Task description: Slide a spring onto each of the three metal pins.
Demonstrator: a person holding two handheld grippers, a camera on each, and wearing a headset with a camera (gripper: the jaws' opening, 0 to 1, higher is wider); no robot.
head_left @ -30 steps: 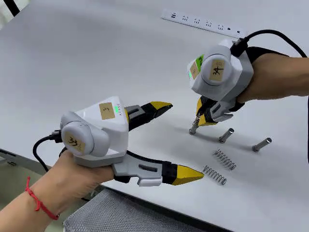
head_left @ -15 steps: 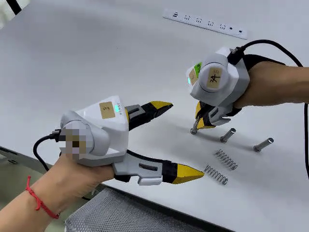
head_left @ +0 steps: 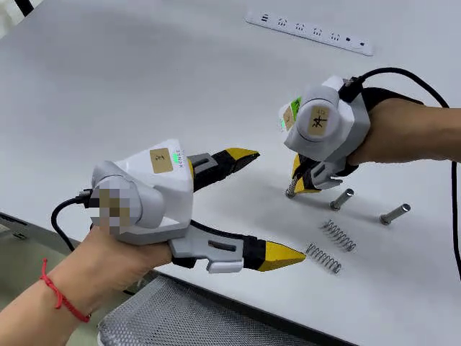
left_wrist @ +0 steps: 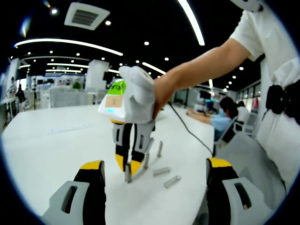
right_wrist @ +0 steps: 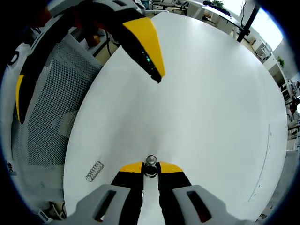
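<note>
Three pins, two loose springs, spring in right gripper.

Spring over one upright pin; two springs lying flat.

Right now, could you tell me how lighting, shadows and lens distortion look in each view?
Head view: soft even light, sharp, a faint shadow under the left gripper. Left gripper view: fisheye bows the ceiling light strips against a dark ceiling. Right gripper view: the table looks bowed, the held spring is sharp, top right glares.
</note>
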